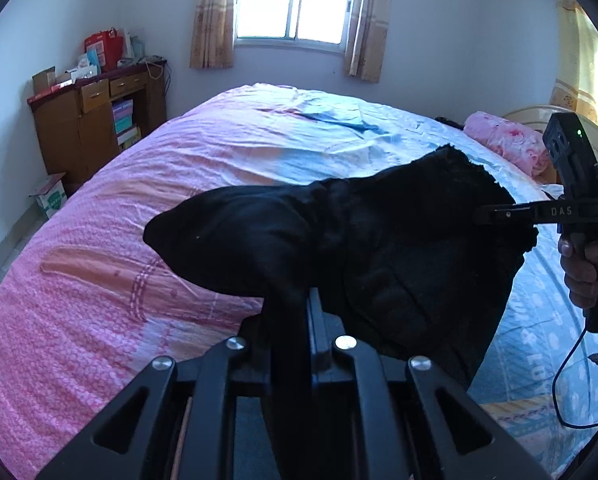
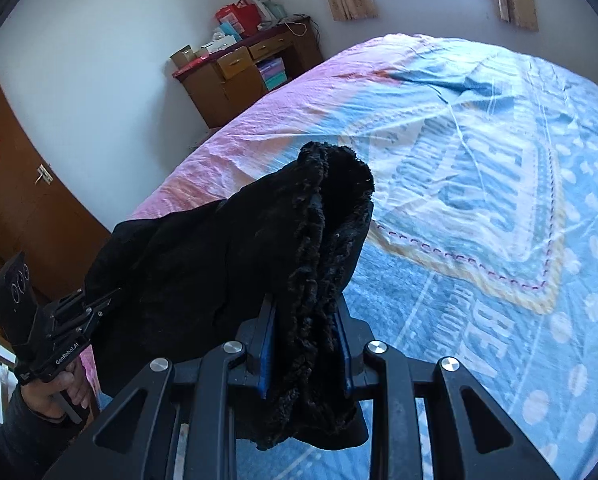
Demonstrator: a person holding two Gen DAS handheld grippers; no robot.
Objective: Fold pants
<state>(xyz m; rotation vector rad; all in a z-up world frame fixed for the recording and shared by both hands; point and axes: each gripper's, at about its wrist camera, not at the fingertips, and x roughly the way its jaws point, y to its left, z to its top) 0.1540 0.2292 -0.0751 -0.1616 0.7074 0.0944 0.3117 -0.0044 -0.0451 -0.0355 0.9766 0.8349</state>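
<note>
- My black pants [image 1: 379, 240] hang bunched in the air above the bed [image 1: 99, 280], near its pink edge.
- My left gripper [image 1: 305, 320] has its jaws pressed together on thin fabric.
- My right gripper [image 2: 307, 332] has its jaws pinching the fleecy folded edge.

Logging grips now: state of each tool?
Left tool: shut on the pants.
Right tool: shut on the pants' fleecy edge.

Daylit window [image 1: 297, 0], pale walls [image 1: 439, 40], wooden cabinet [image 1: 99, 128], pink-blue bed [image 1: 139, 184].
</note>
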